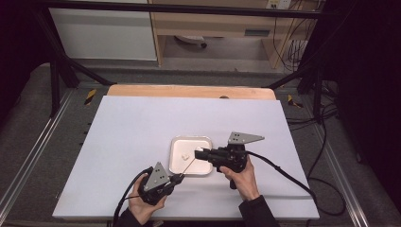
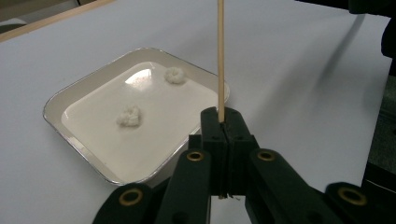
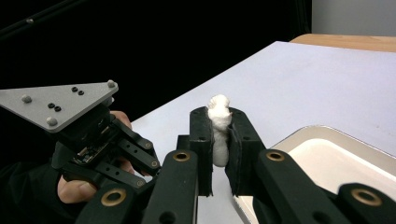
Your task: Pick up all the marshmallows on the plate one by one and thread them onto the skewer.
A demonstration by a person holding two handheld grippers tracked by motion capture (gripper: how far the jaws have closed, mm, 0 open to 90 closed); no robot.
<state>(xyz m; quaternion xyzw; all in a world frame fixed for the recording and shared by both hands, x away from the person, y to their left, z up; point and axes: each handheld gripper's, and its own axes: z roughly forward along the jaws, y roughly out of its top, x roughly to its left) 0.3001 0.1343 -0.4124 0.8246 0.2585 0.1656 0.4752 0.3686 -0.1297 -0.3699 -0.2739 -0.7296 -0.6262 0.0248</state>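
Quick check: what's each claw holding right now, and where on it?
The left claw pinches the thin wooden skewer at its near end. The right claw squeezes a white fluffy piece around its middle, its top poking out above.

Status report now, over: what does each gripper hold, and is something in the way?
Left gripper shut on wooden skewer. Right gripper shut on white piece, beside tray. Two white pieces in tray. Nothing in the way.

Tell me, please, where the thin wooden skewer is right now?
The thin wooden skewer is clamped in the left tongs, reaching toward the right tongs over the silver metal tray's right edge.
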